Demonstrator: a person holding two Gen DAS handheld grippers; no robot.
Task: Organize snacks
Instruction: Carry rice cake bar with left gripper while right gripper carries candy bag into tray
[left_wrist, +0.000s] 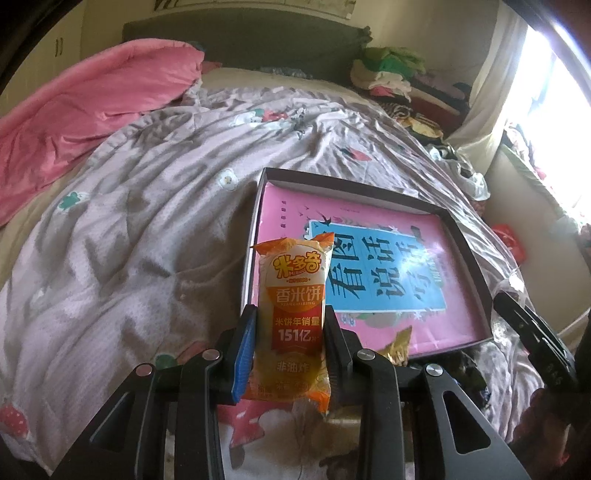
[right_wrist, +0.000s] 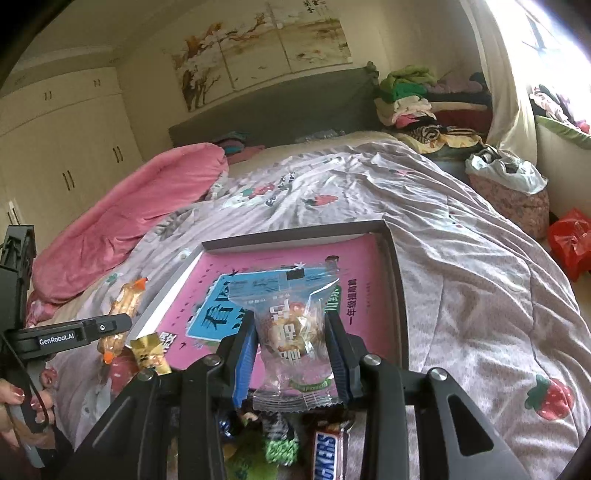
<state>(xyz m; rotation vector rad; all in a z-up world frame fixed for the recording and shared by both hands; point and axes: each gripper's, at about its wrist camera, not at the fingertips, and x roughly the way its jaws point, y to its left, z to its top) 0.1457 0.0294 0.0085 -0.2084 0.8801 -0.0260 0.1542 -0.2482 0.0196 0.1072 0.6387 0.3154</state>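
Holding an orange rice cracker packet (left_wrist: 291, 317) upright, my left gripper (left_wrist: 290, 332) is clamped on it at lower centre of the left view. My right gripper (right_wrist: 291, 347) pinches a clear nut packet (right_wrist: 291, 332). Behind both, the shallow dark box (right_wrist: 397, 266) on the bed (left_wrist: 147, 221) contains only a pink book (left_wrist: 369, 258). A Snickers bar (right_wrist: 328, 454) lies below.

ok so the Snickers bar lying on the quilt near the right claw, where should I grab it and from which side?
Grip the Snickers bar across its narrow width at mid-length, from above: it lies flat, long axis pointing away. The right claw is already shut on a clear snack bag.
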